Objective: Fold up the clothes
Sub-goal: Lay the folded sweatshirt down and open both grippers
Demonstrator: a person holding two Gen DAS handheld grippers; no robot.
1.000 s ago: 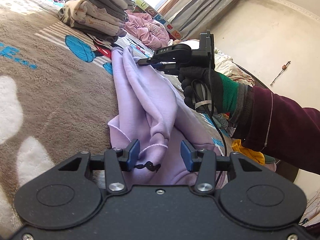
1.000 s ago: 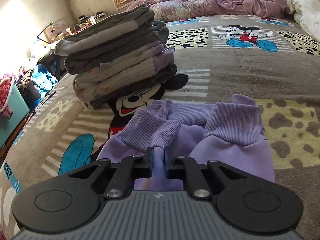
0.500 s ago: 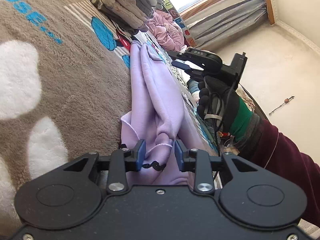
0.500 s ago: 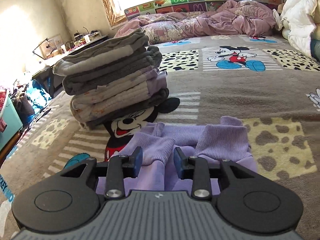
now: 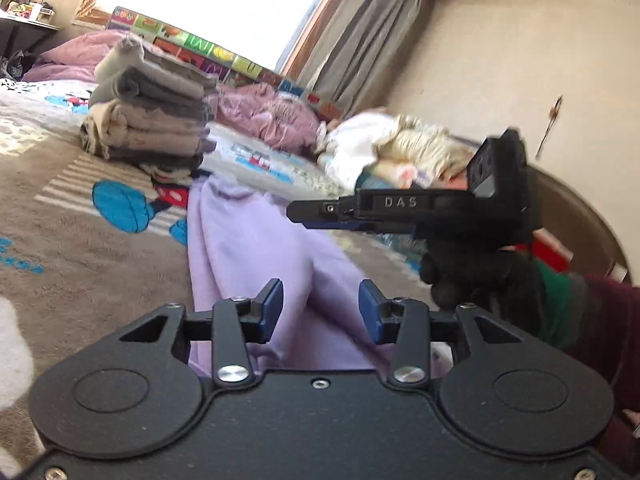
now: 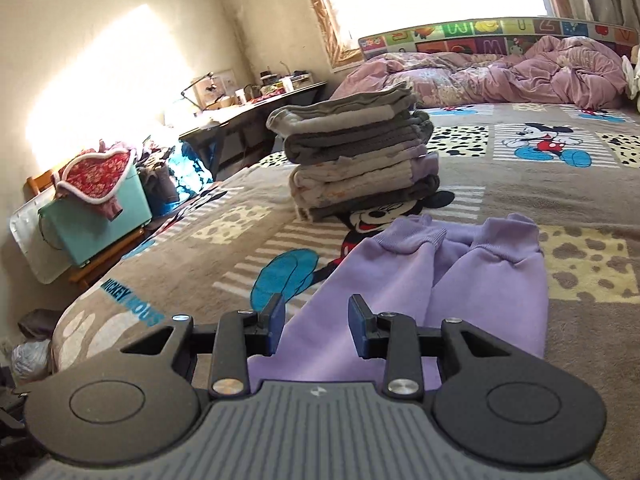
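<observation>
At twelve o'clock of my right gripper (image 6: 316,322) the purple trousers (image 6: 420,280) lie loose on the blanket; its jaws have just spread, cuffs dropped. Left gripper (image 5: 320,312) looks spread too, probably empty; next fold pending.

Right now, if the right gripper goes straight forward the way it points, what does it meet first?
Probably the lilac trousers: the right gripper is open and tilts down at their legs, well before the stack of folded clothes. Depth is uncertain.

We hold both grippers out with fingers parted and nothing pinched: the left gripper (image 5: 320,312) low, the right gripper (image 6: 316,326) tipped downward, its black-gloved hand (image 5: 476,276) gripping the handle.
</observation>
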